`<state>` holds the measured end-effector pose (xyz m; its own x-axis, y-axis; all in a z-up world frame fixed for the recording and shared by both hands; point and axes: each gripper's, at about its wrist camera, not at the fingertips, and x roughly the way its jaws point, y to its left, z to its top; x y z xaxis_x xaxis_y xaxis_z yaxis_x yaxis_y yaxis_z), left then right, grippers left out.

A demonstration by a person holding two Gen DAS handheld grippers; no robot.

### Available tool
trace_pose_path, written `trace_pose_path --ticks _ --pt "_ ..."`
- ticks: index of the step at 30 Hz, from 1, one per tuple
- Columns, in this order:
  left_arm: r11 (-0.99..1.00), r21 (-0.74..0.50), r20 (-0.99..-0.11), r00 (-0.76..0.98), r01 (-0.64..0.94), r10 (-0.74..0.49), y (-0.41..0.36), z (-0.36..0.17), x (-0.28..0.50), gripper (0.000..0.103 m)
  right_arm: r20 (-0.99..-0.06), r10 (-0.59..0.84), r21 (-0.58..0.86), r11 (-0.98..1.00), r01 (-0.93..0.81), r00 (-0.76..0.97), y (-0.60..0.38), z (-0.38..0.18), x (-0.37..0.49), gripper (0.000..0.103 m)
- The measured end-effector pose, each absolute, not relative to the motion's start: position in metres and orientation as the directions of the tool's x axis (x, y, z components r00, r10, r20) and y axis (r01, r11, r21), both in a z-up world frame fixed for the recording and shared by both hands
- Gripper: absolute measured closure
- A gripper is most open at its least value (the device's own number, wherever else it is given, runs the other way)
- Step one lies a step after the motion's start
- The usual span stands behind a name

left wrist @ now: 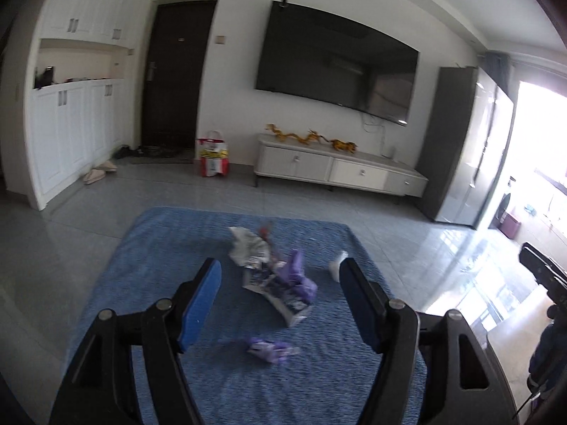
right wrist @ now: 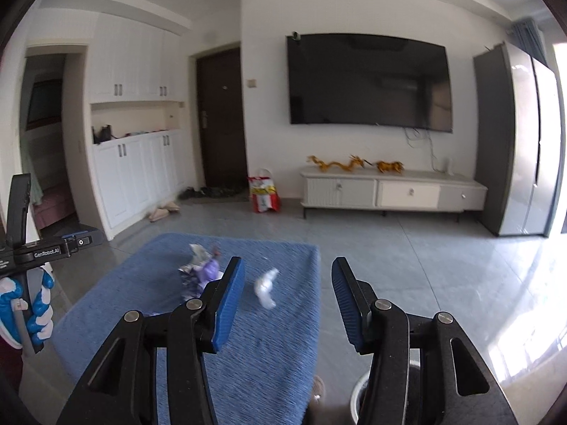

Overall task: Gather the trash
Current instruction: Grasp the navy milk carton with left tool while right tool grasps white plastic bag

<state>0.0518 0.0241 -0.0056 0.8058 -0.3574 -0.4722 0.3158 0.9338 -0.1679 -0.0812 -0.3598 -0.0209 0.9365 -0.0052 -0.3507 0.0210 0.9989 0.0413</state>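
Trash lies on a blue cloth-covered table (left wrist: 170, 248). A pile of crumpled white and purple wrappers (left wrist: 280, 276) sits mid-table, a small purple wrapper (left wrist: 271, 349) lies nearer, and a white crumpled tissue (left wrist: 336, 265) lies to the right. My left gripper (left wrist: 280, 269) is open and empty, above the table with the pile between its fingers in view. My right gripper (right wrist: 287, 272) is open and empty over the table's (right wrist: 283, 336) right edge; the tissue (right wrist: 266, 287) shows between its fingers and the wrapper pile (right wrist: 202, 269) is to its left.
A white-rimmed bin (right wrist: 358, 396) stands on the floor below the right gripper. Grey tiled floor surrounds the table. A TV cabinet (right wrist: 389, 191), a wall TV (right wrist: 368, 81), a red bag (right wrist: 264, 191) and a tall grey cabinet (right wrist: 514, 141) stand far back. The gloved hand holding the left gripper (right wrist: 32, 297) shows at left.
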Motion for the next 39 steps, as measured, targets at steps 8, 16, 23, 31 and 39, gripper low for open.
trace_pose_path --ticks 8,16,23,31,39 --pt "0.936 -0.178 -0.544 0.762 0.303 -0.350 0.014 -0.035 0.075 0.035 -0.381 0.029 0.064 0.998 -0.005 0.924 -0.355 -0.040 -0.058 0.049" --pt "0.925 -0.152 -0.670 0.652 0.348 -0.355 -0.045 -0.098 0.110 0.034 -0.467 0.046 0.114 0.993 0.009 0.883 -0.369 -0.085 -0.017 0.049" --pt "0.945 -0.066 -0.739 0.620 0.320 -0.262 -0.095 -0.144 0.144 0.031 -0.537 0.094 0.172 0.985 -0.001 0.838 -0.377 -0.132 0.019 0.048" --pt "0.971 -0.042 -0.798 0.577 0.233 -0.173 -0.111 -0.181 0.183 0.031 -0.589 0.155 0.223 0.974 -0.025 0.793 -0.377 -0.169 0.063 0.048" --pt "0.977 -0.145 -0.833 0.514 0.155 -0.205 -0.085 -0.200 0.209 0.059 -0.630 0.228 0.261 0.962 -0.074 0.743 -0.363 -0.201 0.132 0.048"
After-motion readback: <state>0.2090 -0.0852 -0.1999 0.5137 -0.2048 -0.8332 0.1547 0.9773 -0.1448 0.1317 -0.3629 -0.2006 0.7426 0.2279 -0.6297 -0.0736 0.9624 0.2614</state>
